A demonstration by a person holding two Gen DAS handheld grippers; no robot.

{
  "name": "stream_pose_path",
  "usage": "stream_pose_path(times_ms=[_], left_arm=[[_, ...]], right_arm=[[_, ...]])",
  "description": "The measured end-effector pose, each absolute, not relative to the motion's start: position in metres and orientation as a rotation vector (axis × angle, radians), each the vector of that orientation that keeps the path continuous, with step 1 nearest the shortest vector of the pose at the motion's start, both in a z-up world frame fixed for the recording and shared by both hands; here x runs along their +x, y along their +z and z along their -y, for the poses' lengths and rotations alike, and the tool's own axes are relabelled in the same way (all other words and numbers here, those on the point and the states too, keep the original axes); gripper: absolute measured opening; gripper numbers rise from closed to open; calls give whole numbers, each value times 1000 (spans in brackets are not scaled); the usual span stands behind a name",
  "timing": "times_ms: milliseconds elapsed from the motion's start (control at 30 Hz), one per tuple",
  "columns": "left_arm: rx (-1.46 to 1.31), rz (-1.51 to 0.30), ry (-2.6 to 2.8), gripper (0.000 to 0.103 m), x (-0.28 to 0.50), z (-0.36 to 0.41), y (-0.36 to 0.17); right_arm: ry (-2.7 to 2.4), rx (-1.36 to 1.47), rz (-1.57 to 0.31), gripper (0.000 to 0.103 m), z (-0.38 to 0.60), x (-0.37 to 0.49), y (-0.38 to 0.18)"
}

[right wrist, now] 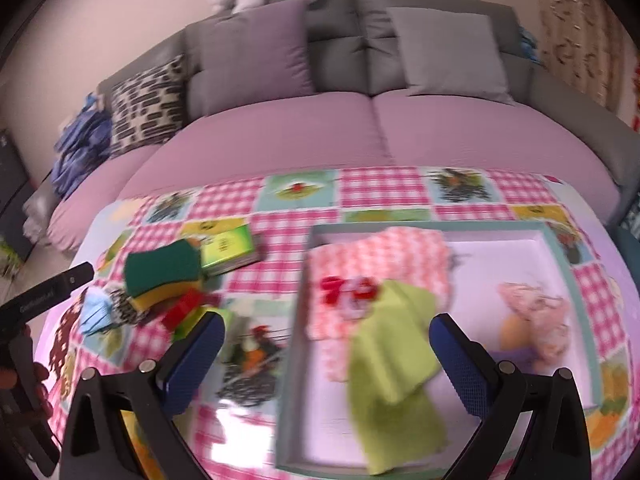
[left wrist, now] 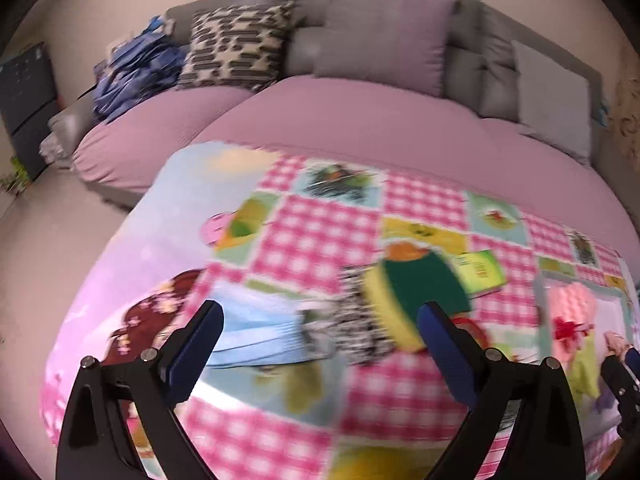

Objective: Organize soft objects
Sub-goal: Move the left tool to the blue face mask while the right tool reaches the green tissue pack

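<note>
Both your grippers are spread wide and empty: the left gripper frames the green-and-yellow sponge just ahead, the right gripper frames the lime cloth inside the tray.

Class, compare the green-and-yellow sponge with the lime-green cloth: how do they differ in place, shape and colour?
The sponge lies on the tablecloth, outside the tray; the lime-green cloth lies in the tray and hangs over its near rim. The sponge is a thick block; the cloth is thin and crumpled. The sponge has dark green and yellow layers; the cloth is one colour. Neither is gripped.
</note>
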State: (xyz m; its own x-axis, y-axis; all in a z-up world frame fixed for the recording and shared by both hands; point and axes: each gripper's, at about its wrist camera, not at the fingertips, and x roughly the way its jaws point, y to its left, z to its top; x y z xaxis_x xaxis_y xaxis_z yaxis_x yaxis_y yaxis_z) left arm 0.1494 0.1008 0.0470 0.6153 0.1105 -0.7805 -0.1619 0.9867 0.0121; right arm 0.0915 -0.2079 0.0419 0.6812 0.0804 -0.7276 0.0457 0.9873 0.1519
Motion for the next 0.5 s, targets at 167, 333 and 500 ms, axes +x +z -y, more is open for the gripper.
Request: stream_pose_path(times_ms=[167, 333, 500], left_arm=[[-118, -963, 188, 98, 151, -138, 28], [-134, -1006, 250, 98, 152, -161, 12], [-187, -1037, 250, 98, 157, -176, -6]], right_arm=[[90, 139, -843, 103, 170, 97, 36], [147, 83, -873, 103, 133, 103, 25], [201, 55, -915, 103, 104, 111, 8]])
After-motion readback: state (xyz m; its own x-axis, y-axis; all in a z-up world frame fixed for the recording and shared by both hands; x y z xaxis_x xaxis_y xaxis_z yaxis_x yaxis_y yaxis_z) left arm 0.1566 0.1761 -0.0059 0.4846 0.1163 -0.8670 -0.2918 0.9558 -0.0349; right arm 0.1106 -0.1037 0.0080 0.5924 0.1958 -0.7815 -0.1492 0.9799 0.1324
